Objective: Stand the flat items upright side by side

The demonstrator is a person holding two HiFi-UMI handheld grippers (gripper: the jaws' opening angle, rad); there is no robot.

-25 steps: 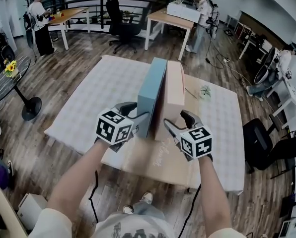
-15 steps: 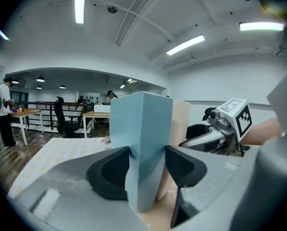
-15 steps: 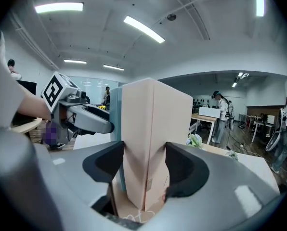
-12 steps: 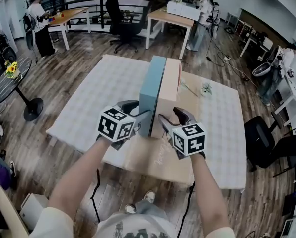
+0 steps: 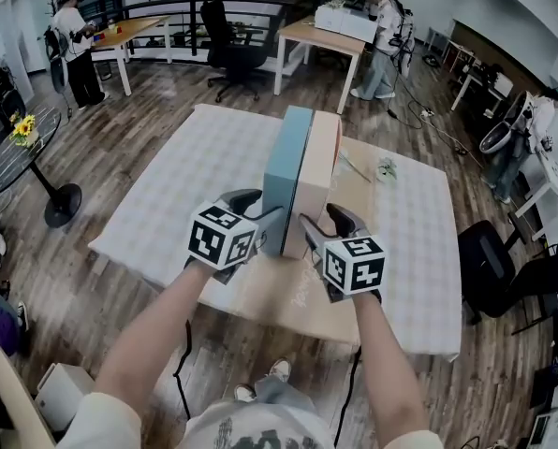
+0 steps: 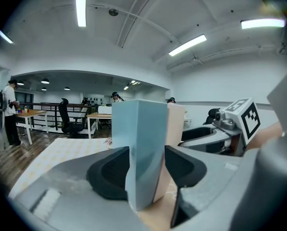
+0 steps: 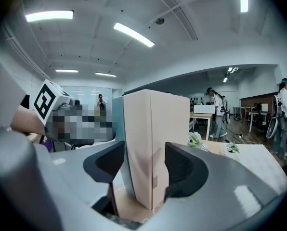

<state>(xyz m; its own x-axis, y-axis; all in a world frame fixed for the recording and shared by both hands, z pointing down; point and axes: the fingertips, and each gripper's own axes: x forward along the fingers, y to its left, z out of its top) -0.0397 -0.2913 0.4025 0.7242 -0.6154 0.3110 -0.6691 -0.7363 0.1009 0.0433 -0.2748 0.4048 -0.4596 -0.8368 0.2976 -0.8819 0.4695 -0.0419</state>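
Two bare forearms (image 5: pixel 153 344) reach up from 6 o'clock, angled slightly inward, each hand level and pointing toward 12. The left gripper (image 5: pixel 268 206) has its jaws set wide, clasping the near end of the blue box (image 5: pixel 288 166). The right gripper (image 5: pixel 318 213), jaws narrower, clasps the near end of the pink box (image 5: pixel 320 171). Both boxes stand upright at centre, touching side by side, blue at 9 o'clock of pink, on cardboard (image 5: pixel 279 297) laid over a checked cloth (image 5: pixel 195 185). A green sprig (image 5: pixel 385 168) lies at 2 o'clock. Beyond the table, a desk (image 5: pixel 321 36) and a standing person (image 5: pixel 384 26) are at 12 to 1, and a black chair (image 5: pixel 490 269) at 3.
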